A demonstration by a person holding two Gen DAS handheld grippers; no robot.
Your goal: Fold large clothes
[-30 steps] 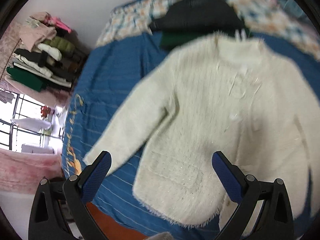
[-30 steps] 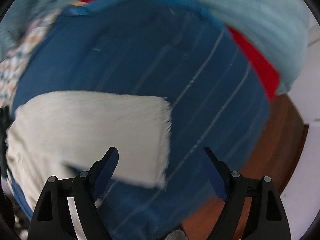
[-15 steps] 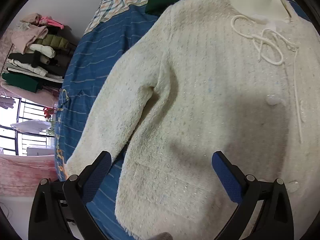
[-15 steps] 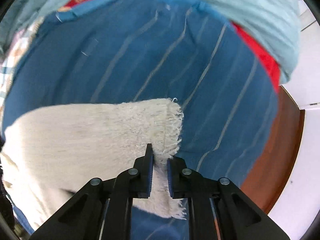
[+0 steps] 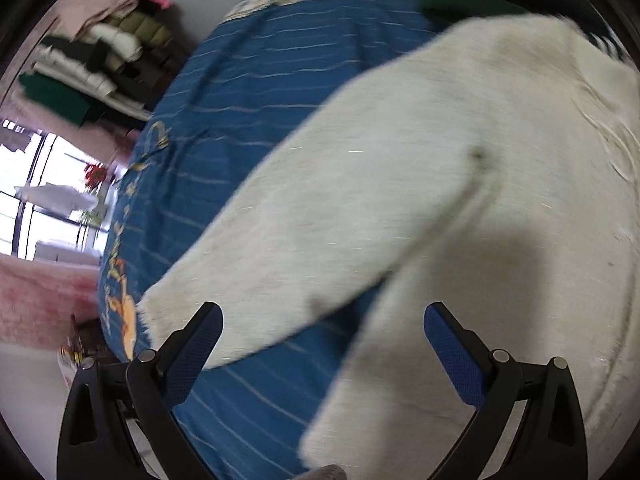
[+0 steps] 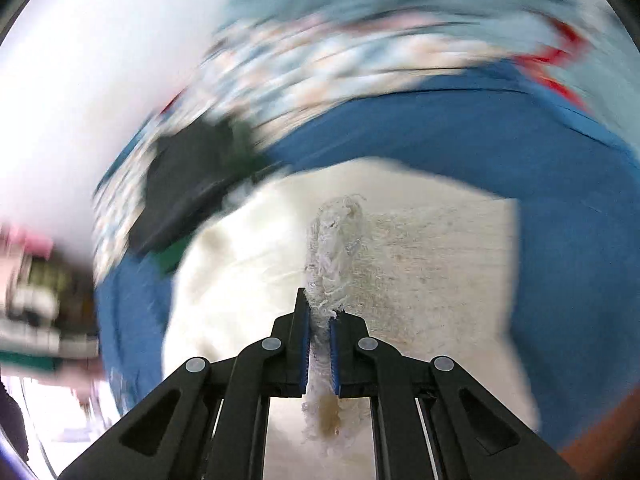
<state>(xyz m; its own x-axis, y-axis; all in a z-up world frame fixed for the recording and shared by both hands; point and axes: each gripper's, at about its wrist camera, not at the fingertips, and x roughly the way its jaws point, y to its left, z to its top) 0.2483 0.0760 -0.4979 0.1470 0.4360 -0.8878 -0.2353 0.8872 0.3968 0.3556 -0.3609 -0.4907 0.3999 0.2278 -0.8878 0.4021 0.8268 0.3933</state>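
The fuzzy cream knitted sweater point(image 5: 460, 200) lies spread on the blue striped bedspread point(image 5: 248, 112), one sleeve point(image 5: 280, 248) stretched out from its body toward the bed's edge. The left gripper point(image 5: 322, 344) hovers over that sleeve's cuff end with its blue-padded fingers point(image 5: 200, 344) set wide apart, gripping nothing; half a second ago it looked at the sweater's chest and drawstring, and now the view has slid down toward sleeve and hem, blurred by motion. The right gripper point(image 6: 319, 340) stays clamped on the fringed edge of the sweater point(image 6: 336, 248), jaws narrowed to a slit with frayed yarn squeezed between them. Earlier that edge lay flat on the bedspread point(image 6: 500, 140); now it is lifted and carried over the sweater's body. Beyond the sweater's collar side sits a dark folded garment point(image 6: 188, 184).
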